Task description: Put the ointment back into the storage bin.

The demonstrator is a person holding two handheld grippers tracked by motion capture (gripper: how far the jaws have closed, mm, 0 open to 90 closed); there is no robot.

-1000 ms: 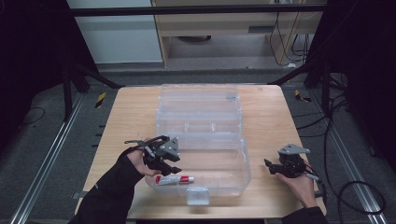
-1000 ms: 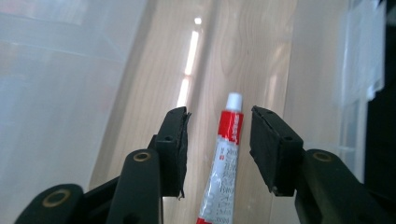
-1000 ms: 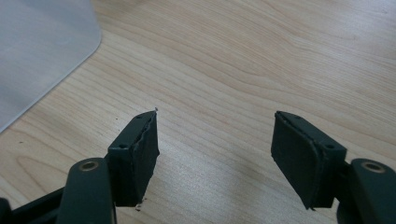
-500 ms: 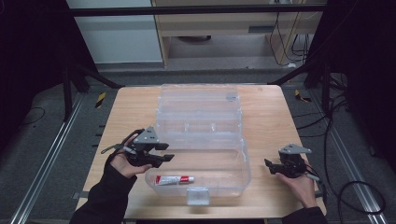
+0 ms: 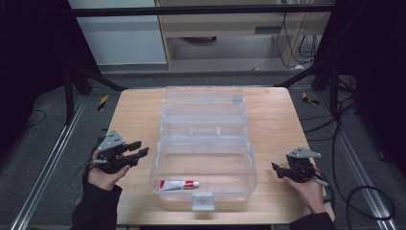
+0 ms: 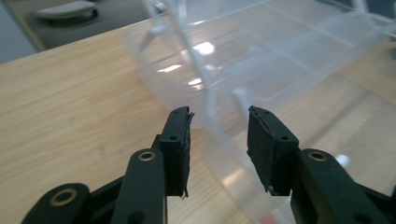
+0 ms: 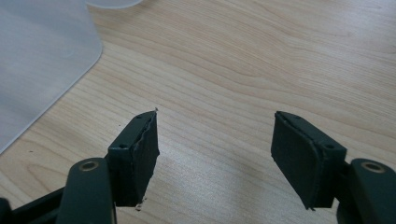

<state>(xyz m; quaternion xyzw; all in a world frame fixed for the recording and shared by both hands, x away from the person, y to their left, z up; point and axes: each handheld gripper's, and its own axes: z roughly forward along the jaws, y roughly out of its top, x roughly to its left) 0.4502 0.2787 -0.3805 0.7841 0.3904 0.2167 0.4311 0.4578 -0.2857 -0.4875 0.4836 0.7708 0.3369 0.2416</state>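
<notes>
A clear plastic organiser box (image 5: 203,143) lies open in the middle of the wooden table (image 5: 134,110), its lid folded back toward the far side. A small white and red tube (image 5: 178,184) lies in the near compartment. My left gripper (image 5: 139,149) hovers just left of the box's near left corner, open and empty; in the left gripper view its jaws (image 6: 218,135) point at the clear box wall (image 6: 261,60). My right gripper (image 5: 276,169) sits right of the box, open with nothing between its jaws (image 7: 215,149), the box corner (image 7: 42,60) off to the side.
A latch tab (image 5: 202,201) sticks out at the box's near edge. Bare wood lies on both sides of the box. Beyond the table are a dark floor, metal rails (image 5: 48,167) and cables (image 5: 354,191).
My left gripper has pulled back out of the box's near compartment to the left, leaving the tube lying inside. The right gripper has stayed put.
</notes>
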